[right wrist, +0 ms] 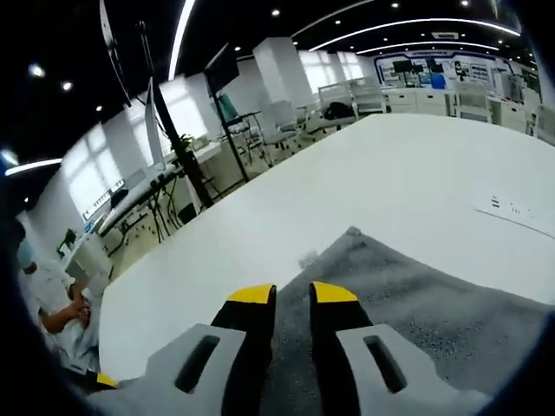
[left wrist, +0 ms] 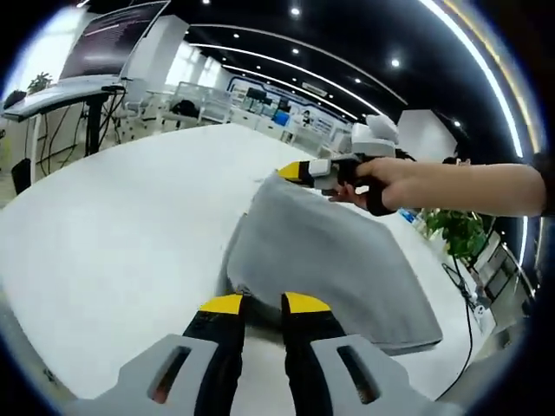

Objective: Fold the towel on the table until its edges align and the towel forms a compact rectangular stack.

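While the towel [left wrist: 334,260] drapes over the table [left wrist: 113,234], left gripper [left wrist: 263,303] and right gripper [right wrist: 292,295] each pinch a corner.

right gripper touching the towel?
Touching. In the left gripper view the right gripper pinches the far corner of the towel, and the cloth rises to its yellow tips. In the right gripper view its narrow jaws lie over grey cloth.

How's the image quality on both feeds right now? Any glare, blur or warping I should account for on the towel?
Left gripper view: sharp; fisheye bends the ceiling light strips into arcs; the white table is bright but not blown out; the grey towel reads clearly, with a soft shadow at its near edge. Right gripper view: slightly softer; the table edge curves; the towel weave shows plainly.
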Demonstrator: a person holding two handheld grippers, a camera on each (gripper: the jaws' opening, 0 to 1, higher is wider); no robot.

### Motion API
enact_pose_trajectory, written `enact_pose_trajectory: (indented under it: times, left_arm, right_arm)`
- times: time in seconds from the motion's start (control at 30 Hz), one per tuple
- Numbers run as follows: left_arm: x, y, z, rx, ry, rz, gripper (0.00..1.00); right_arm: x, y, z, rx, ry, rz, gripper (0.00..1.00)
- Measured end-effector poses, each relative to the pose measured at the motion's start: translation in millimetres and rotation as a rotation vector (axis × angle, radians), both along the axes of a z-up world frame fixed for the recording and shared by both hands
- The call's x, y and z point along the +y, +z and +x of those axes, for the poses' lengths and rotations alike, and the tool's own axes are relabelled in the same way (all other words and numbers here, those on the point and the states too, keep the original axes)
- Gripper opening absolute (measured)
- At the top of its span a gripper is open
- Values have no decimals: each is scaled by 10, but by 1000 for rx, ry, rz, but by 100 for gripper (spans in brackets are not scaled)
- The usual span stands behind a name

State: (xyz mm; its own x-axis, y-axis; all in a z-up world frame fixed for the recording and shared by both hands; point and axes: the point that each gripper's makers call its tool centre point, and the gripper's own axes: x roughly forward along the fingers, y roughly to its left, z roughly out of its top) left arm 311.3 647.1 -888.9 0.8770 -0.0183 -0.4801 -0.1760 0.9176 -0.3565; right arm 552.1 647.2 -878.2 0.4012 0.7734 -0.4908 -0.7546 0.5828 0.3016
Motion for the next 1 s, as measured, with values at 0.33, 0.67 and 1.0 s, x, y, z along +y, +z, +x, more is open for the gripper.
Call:
enact_pose_trajectory:
  times: [0.33,0.67,1.0]
  left_arm:
    - [291,-31,-25,29,77,84,24]
    - [352,-151,-52,83,37,139,26]
    - [320,-221,-34,148,-50,280,25]
  right_arm:
    - [-269,-39,115,-45,-26,-63,31]
    - [-570,-2,201,-69,-34,-96,32]
    - [-1090,-132,331,-84,-73,-184,34]
